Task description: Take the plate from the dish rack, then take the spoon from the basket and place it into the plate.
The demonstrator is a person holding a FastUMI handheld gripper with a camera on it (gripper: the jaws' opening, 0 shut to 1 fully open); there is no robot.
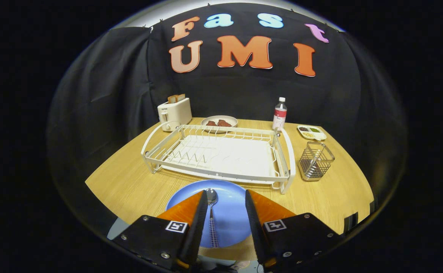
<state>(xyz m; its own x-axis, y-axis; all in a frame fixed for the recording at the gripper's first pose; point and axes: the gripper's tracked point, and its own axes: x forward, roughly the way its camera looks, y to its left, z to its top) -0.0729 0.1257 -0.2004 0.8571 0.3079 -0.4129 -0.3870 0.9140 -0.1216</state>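
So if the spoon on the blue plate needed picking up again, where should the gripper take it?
By the handle. The spoon lies flat on the blue plate, bowl pointing toward the dish rack, handle running back between the open gripper fingers. Probably come straight down and close across the narrow handle; the bowl looks wider and rounded.

A: Where does the camera sit?
B: On the gripper (226,197), low over the table's (130,185) near edge, facing the far wall, fingers spread at bottom.

Shiny metal spoon (211,197), wood-grain table (130,182)
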